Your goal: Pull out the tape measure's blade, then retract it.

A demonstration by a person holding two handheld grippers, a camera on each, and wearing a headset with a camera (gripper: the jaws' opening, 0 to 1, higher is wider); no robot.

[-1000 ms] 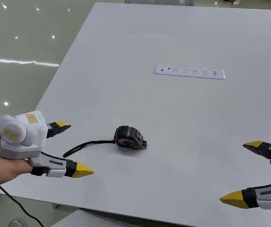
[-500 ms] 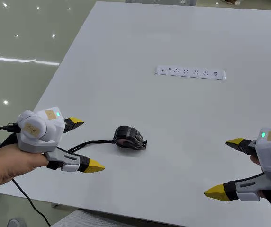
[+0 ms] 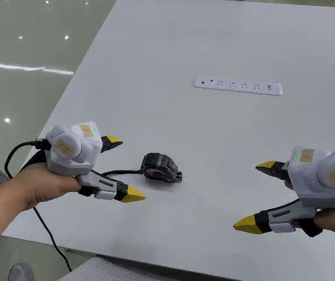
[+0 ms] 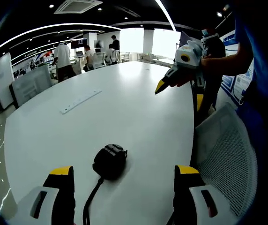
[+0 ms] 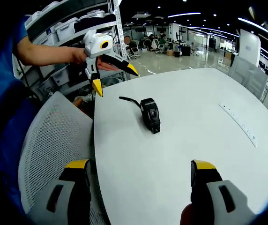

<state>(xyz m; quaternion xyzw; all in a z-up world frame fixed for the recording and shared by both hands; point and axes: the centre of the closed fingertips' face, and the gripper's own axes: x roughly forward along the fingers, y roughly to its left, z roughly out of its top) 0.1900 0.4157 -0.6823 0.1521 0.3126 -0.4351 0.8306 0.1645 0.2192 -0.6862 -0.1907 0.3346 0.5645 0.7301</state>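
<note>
A black tape measure [image 3: 160, 167] lies on the white table [image 3: 214, 52], its black wrist strap [image 3: 116, 173] trailing left. The blade is not drawn out. My left gripper [image 3: 124, 168] stands open just left of it, its yellow-tipped jaws on either side of the strap. In the left gripper view the tape measure [image 4: 109, 161] sits ahead between the jaws, untouched. My right gripper [image 3: 255, 195] is open further right, over bare table. The right gripper view shows the tape measure [image 5: 150, 114] ahead, with the left gripper [image 5: 114, 78] behind it.
A white power strip [image 3: 238, 86] lies on the far part of the table. The table's near edge runs just below both grippers, with a mesh chair seat [image 5: 49, 150] under it. A black cable [image 3: 24, 175] hangs from the left gripper. People stand far off in the room.
Both grippers have moved inward toward the tape measure, the left one up and right to the strap, the right one leftward. The tape measure has stayed put.
</note>
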